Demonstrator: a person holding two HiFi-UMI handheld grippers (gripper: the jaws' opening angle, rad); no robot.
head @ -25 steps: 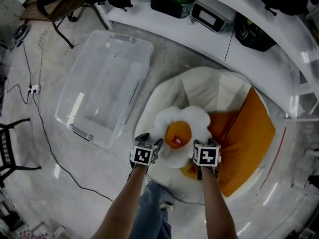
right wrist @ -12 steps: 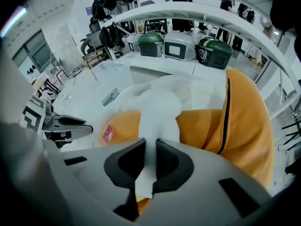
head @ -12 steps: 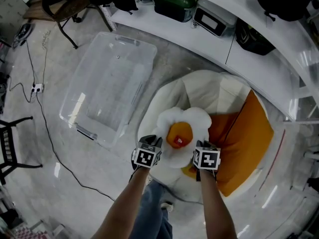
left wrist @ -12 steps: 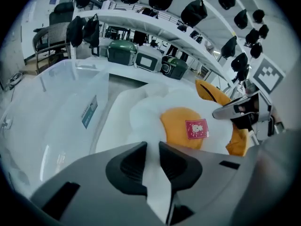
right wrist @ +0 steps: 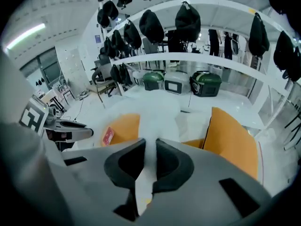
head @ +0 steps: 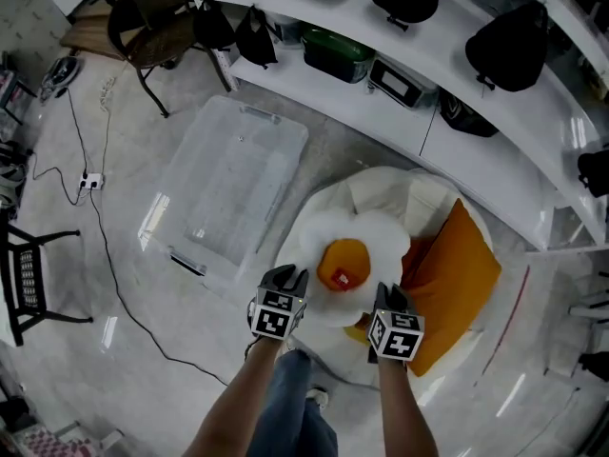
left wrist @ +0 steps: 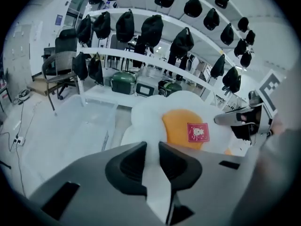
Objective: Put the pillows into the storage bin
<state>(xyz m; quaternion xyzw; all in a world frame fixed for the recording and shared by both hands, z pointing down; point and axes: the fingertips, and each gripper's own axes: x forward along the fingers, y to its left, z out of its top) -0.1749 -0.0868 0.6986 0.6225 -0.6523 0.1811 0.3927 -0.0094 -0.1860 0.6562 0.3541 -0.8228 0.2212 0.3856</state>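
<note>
A fried-egg pillow (head: 350, 255), white with an orange yolk and a red tag, lies on a white beanbag (head: 404, 193). My left gripper (head: 284, 282) is shut on its near left edge, with white fabric pinched between the pads (left wrist: 151, 152). My right gripper (head: 388, 300) is shut on its near right edge (right wrist: 149, 149). An orange pillow (head: 455, 272) leans on the beanbag to the right, partly under the egg pillow. The clear storage bin (head: 228, 184) sits open on the floor to the left, with nothing in it.
A curved white shelf (head: 400, 112) behind the beanbag carries green and dark cases, and black bags hang above it. A chair (head: 157, 27) stands at the upper left. A cable (head: 109, 255) crosses the floor left of the bin. My legs are below the grippers.
Both grippers went from open at the egg pillow's near edge to shut on it. The head view has tilted up, so more of the shelf shows.
</note>
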